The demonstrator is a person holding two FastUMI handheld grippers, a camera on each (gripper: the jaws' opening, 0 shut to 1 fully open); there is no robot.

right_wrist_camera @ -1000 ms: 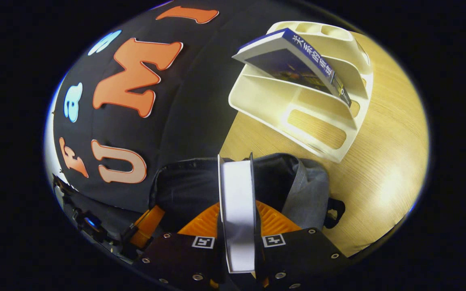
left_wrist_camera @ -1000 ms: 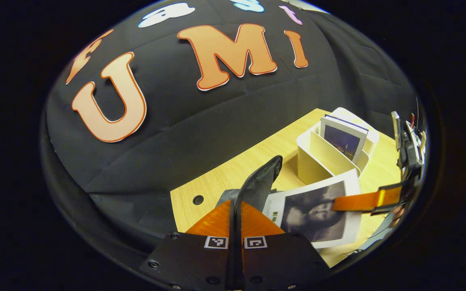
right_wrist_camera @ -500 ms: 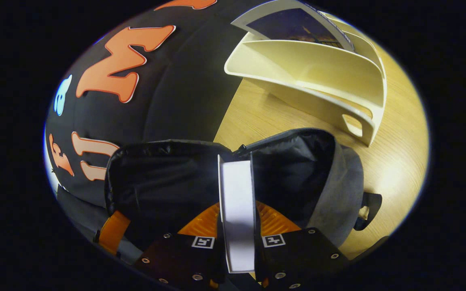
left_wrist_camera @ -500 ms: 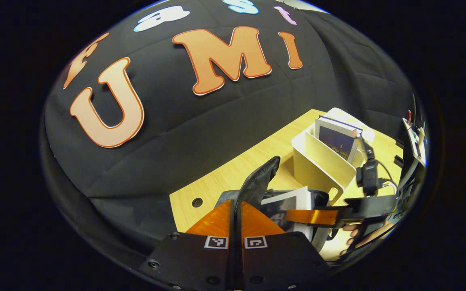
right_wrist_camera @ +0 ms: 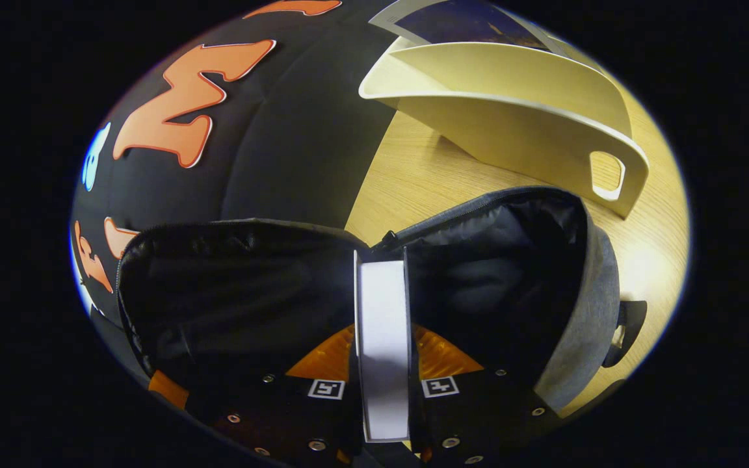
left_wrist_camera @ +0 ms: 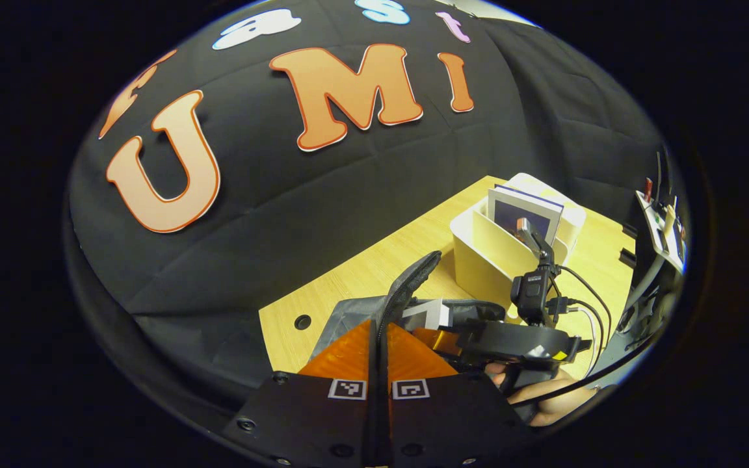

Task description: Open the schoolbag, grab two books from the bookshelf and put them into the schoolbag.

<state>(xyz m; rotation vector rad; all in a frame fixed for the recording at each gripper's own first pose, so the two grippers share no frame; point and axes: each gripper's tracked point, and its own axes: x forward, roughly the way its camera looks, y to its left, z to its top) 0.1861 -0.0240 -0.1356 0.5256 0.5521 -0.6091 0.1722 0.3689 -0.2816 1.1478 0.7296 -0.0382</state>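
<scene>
The right claw (right_wrist_camera: 382,351) pinches a book (right_wrist_camera: 382,325) at twelve o'clock — inside the schoolbag (right_wrist_camera: 563,273); the left claw (left_wrist_camera: 378,344) clamps the schoolbag's flap (left_wrist_camera: 407,289).

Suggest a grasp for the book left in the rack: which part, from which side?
Pinch the blue-covered book by its top edge, coming from above. It stands nearly upright in a slot of the cream book rack, whose dividers cover its lower part, so probably just the upper edge offers room for both fingers.
</scene>
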